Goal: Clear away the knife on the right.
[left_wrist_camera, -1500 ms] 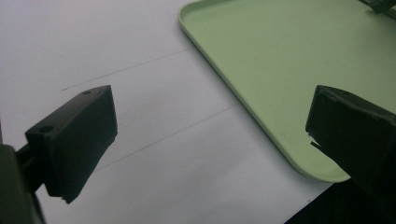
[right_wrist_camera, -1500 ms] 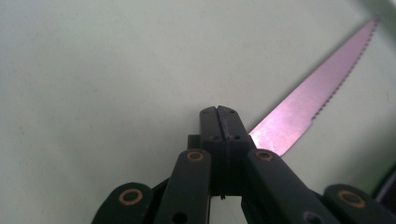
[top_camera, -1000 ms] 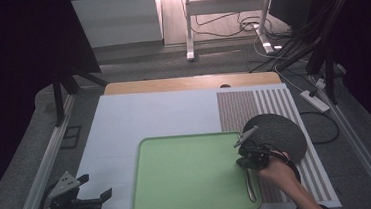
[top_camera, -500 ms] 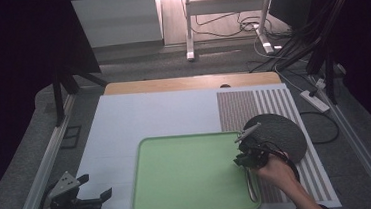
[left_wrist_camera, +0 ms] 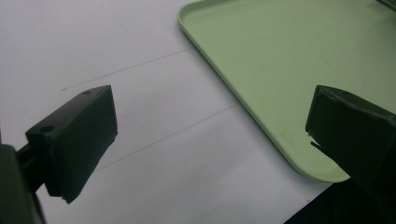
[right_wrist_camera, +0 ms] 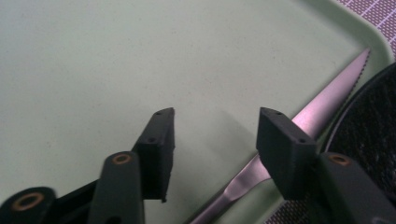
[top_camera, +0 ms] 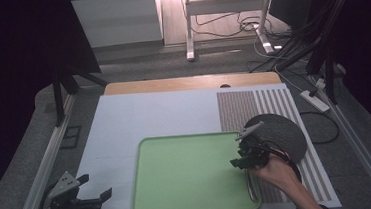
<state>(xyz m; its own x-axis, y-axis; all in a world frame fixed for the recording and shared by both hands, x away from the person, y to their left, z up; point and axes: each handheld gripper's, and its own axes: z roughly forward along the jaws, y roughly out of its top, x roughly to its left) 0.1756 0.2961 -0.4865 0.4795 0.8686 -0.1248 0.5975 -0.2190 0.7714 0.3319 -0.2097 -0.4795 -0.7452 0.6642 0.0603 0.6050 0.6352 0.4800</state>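
A light green tray [top_camera: 180, 185] lies on the white mat near the table's front. A steel knife [top_camera: 251, 187] rests inside the tray along its right rim. In the right gripper view its serrated blade [right_wrist_camera: 327, 107] runs up to the right, passing just behind the right jaw. My right gripper [top_camera: 238, 160] hovers low over the tray's right side; its jaws have just been opening and stand open [right_wrist_camera: 215, 135], with only bare tray between them. My left gripper [top_camera: 94, 186] rests at the front left, open [left_wrist_camera: 210, 126], over the white mat beside the tray's corner [left_wrist_camera: 299, 163].
A dark round plate [top_camera: 281, 134] sits on a striped placemat [top_camera: 253, 104] just right of the tray, its rim close to the knife. The white mat [top_camera: 149, 117] spreads behind and left of the tray. Cables and a power strip [top_camera: 314, 100] lie beyond the table's right edge.
The right gripper's jaws stand wider apart than before, and the hand has barely shifted. The knife lies on the tray. The left gripper has not moved.
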